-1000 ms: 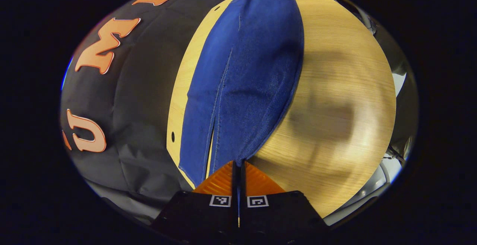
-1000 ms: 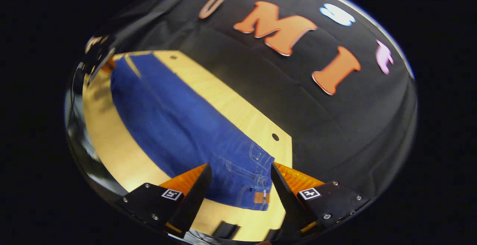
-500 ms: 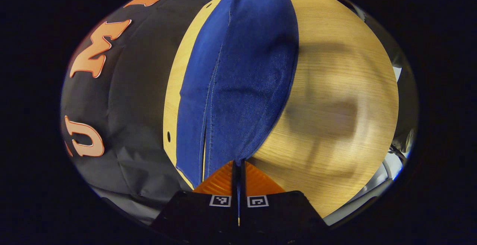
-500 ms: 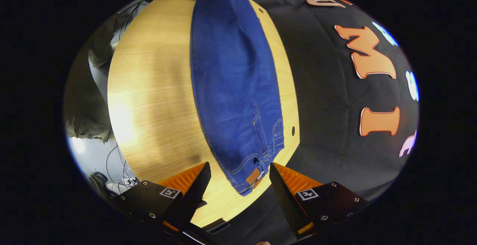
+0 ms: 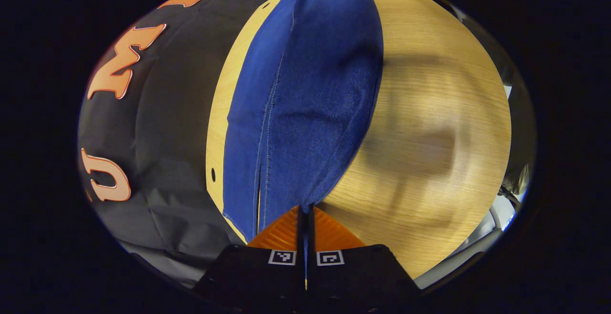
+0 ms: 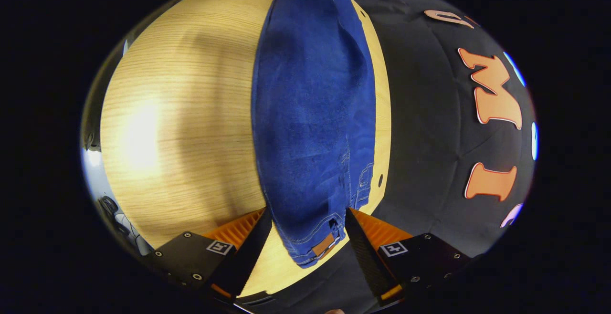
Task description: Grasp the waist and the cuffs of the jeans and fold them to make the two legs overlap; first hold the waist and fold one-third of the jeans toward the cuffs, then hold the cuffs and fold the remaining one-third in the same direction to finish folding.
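Observation:
The blue jeans (image 5: 305, 89) lie stretched lengthwise on the wooden table (image 5: 429, 113), legs overlapped. My left gripper (image 5: 305, 211) is shut on the cuff end, and the fabric rises in a slight ridge from its fingers. In the right gripper view the jeans (image 6: 310, 113) run away from me. Their waist, with a brown patch (image 6: 323, 245), sits between the spread fingers of my right gripper (image 6: 308, 230), which is open. The waist end reaches the table's near edge.
The black cloth wall hangs close along the far long side of the table (image 6: 181, 113), just past a small hole (image 6: 380, 180) in the board. Bare wood spreads wide on the other side of the jeans. Cables (image 6: 112, 209) lie below the table's corner.
My right gripper has swung round in line with the jeans and moved in, so the waist now lies between its open fingers. The left gripper stays shut on the cuff, barely shifted.

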